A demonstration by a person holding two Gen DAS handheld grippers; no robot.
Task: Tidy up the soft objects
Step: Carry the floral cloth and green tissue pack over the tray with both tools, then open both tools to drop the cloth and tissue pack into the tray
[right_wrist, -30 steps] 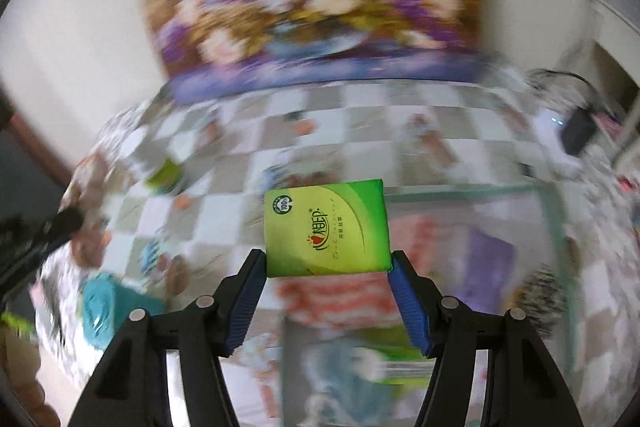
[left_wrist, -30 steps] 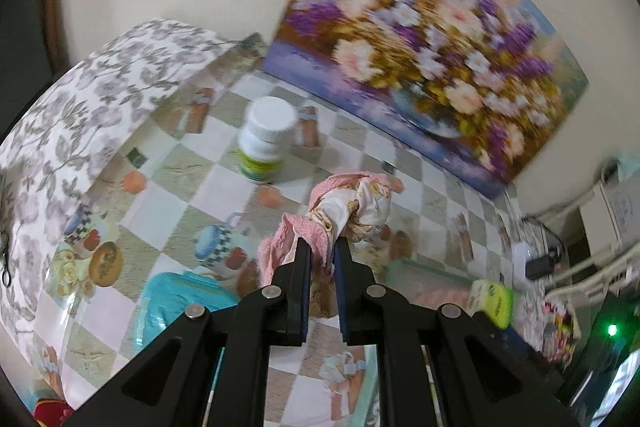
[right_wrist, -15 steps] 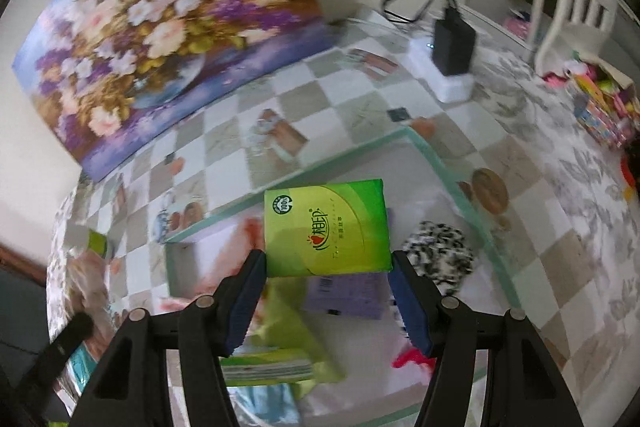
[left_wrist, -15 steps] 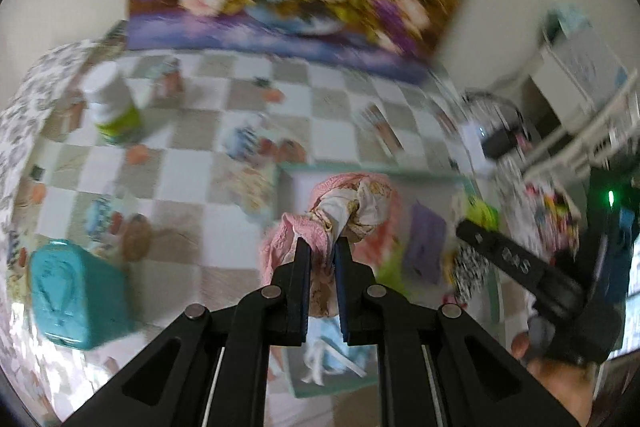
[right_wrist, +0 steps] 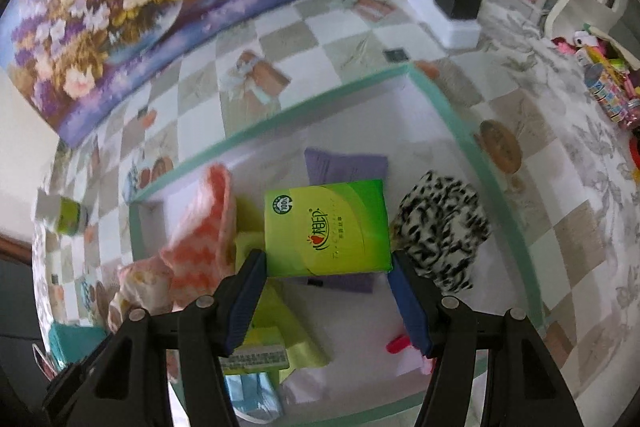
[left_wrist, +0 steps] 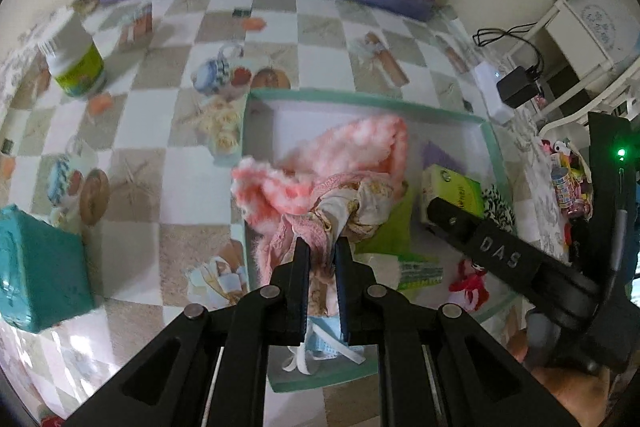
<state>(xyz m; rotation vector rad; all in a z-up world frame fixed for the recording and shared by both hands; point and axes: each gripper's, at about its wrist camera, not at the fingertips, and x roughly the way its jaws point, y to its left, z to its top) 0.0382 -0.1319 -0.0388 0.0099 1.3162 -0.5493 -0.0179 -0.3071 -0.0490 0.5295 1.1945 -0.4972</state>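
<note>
Left gripper (left_wrist: 320, 255) jaws clamp a pink cloth bundle (left_wrist: 336, 203), right gripper (right_wrist: 326, 271) jaws pinch a green tissue pack (right_wrist: 326, 227), both over the tray (right_wrist: 460, 131). Inside already: zebra-print cloth (right_wrist: 444, 227), purple piece (right_wrist: 348, 165). Releases remain; teal item (left_wrist: 36, 267) waits on the table (left_wrist: 132, 163).

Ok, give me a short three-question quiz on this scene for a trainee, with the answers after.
1. True or false: the left gripper is shut on a pink cloth.
2. What does the right gripper hold? A) a white bottle B) a green tissue pack C) a purple cloth
3. Fill in: both grippers are above the shallow ____ with the green rim.

Key:
1. True; the cloth bundle is pinched between nearly closed jaws.
2. B, the green tissue pack.
3. Tray; it already holds a purple cloth and a black-and-white cloth.
</note>
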